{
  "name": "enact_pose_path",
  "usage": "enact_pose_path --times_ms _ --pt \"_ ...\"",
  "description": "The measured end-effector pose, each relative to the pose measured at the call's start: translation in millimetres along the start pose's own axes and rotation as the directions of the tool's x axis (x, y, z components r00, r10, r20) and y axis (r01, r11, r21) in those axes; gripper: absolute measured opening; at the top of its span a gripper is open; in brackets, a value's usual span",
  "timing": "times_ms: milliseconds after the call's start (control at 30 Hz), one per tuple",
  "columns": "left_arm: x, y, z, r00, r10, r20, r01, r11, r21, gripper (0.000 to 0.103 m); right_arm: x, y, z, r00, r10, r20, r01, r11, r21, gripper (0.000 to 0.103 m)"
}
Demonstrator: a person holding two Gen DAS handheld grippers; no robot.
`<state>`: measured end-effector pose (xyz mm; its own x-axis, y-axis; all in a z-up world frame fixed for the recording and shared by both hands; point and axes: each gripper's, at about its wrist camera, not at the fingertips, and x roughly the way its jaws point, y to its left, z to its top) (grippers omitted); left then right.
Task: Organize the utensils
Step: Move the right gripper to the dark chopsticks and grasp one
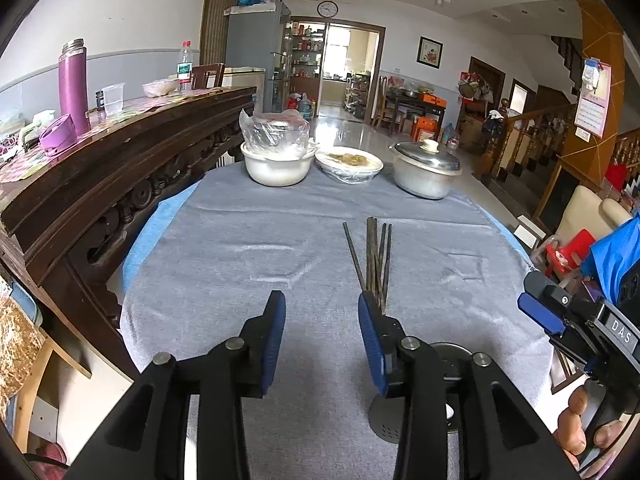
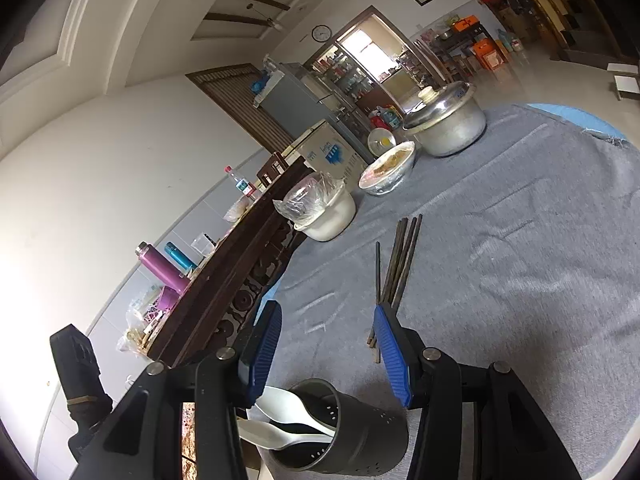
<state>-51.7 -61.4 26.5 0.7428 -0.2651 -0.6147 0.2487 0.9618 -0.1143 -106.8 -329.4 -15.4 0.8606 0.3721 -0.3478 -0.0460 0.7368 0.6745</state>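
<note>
Several dark chopsticks [image 1: 374, 258] lie bundled on the grey tablecloth [image 1: 240, 240], just beyond my left gripper's right finger. They also show in the right wrist view [image 2: 396, 270]. My left gripper [image 1: 322, 326] is open and empty above the cloth. My right gripper [image 2: 326, 344] is open and empty, tilted, above a dark perforated utensil holder [image 2: 352, 432] that holds white spoons [image 2: 288, 412]. The holder's top shows behind the left gripper [image 1: 448, 354]. The right gripper itself shows at the right edge of the left wrist view [image 1: 540, 314].
At the table's far side stand a white bowl with a plastic bag [image 1: 278, 160], a wrapped dish of food [image 1: 348, 164] and a lidded metal pot [image 1: 426, 170]. A carved dark wooden sideboard [image 1: 120, 152] with a purple flask [image 1: 73, 84] runs along the left.
</note>
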Motion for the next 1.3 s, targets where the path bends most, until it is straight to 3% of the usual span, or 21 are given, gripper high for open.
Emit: enact_pose_path --times_ms 500,800,1033,1300 --pt "19 8 4 0.999 0.018 -0.033 -0.018 1.000 -0.011 0.042 18 -9 0 0.998 -0.033 -0.047 0.034 0.999 0.008 0.052" --pt "51 19 3 0.995 0.009 -0.102 -0.012 1.000 -0.028 0.042 49 -22 10 0.989 -0.076 -0.124 0.079 0.997 0.016 0.052" --pt "89 30 6 0.983 -0.035 -0.178 0.027 0.999 -0.047 0.042 108 -38 43 0.955 -0.162 -0.248 0.165 0.986 -0.009 0.041" --pt "143 37 29 0.958 -0.101 -0.268 0.088 0.994 -0.060 0.042 203 -69 100 0.892 -0.270 -0.362 0.289 0.957 -0.002 0.029"
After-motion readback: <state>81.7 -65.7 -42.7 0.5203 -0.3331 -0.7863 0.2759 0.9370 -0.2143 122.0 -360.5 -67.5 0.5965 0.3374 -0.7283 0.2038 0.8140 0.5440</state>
